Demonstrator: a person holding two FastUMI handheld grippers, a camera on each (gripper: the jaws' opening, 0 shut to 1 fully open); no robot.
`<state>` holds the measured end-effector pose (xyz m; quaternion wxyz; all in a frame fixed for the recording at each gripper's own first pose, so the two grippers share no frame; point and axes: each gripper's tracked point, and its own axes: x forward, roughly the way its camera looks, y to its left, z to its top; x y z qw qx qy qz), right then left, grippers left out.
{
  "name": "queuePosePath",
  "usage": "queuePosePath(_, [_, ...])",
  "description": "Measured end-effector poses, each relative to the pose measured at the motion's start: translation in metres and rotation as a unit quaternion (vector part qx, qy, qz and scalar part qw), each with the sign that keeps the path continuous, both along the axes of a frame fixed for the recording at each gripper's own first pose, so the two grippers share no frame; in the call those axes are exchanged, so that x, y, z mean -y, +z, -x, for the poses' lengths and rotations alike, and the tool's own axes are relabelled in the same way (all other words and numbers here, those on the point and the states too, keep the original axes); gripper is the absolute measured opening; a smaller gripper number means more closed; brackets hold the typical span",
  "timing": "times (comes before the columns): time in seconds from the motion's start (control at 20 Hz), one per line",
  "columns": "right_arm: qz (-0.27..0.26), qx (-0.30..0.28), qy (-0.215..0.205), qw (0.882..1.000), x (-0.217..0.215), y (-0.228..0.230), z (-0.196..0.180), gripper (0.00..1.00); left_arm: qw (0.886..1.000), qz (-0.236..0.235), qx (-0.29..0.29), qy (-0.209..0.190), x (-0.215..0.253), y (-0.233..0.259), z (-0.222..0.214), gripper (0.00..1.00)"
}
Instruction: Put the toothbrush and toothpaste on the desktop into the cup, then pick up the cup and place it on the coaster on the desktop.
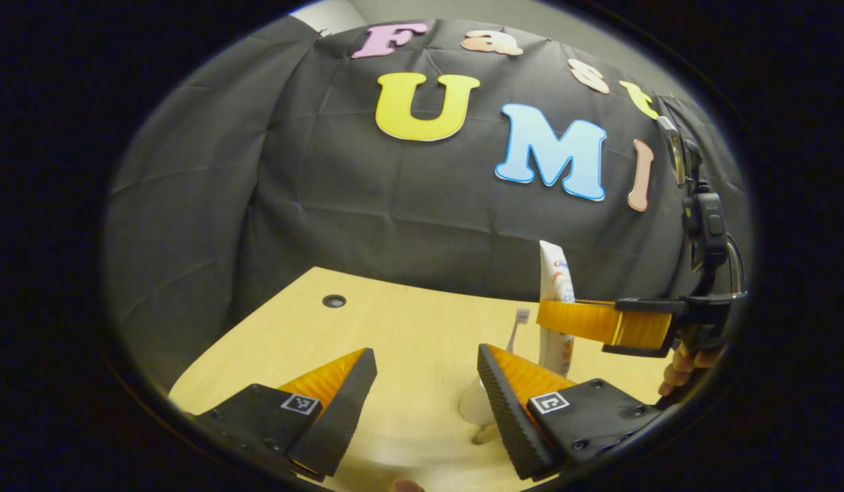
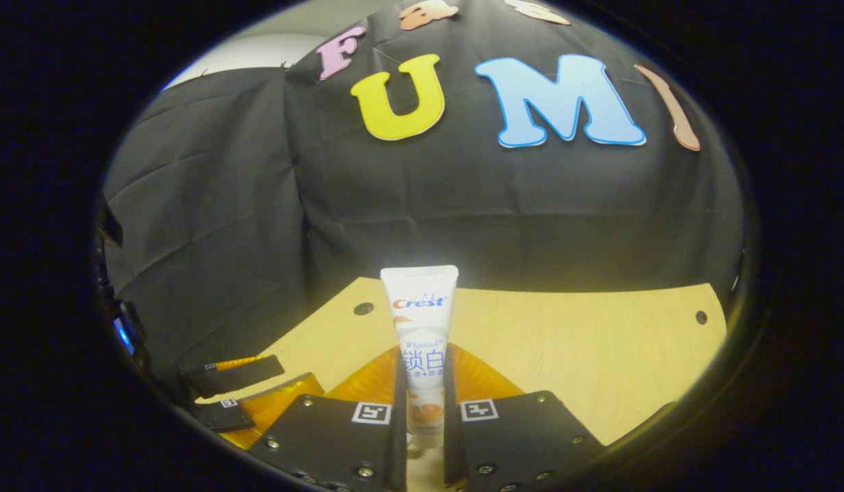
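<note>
Two grippers are seen. The toothpaste (image 2: 422,342) is held upright, clamped between both fingers of the right gripper (image 2: 422,417) above the worktop (image 2: 599,342). The left gripper (image 1: 428,383) is spread, unloaded; the toothbrush (image 1: 517,328) is seen at 1 o'clock of it, its lower part hidden.

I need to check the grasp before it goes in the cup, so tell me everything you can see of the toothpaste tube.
The toothpaste tube is white, soft-looking plastic with orange artwork low on its body. It stands upright, flat crimped end on top, its lower end hidden between the right gripper fingers, which press on it from both sides. In the left gripper view the same tube is held above the wooden desktop, beside the toothbrush.
</note>
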<state>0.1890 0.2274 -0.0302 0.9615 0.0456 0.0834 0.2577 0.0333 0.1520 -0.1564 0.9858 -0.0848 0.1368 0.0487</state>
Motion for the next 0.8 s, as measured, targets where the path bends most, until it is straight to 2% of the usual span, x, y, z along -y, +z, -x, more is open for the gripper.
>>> queuePosePath(0.35, [0.046, 0.011, 0.004, 0.999, -0.016, -0.026, -0.024, 0.22, 1.0, 0.001, -0.016, 0.016, -0.015, -0.01, 0.01, 0.96])
queuePosePath(0.8, [0.111, -0.01, 0.002, 0.994, -0.006, -0.048, -0.017, 0.29, 1.0, 0.011, -0.021, 0.019, -0.008, -0.012, 0.004, 0.96])
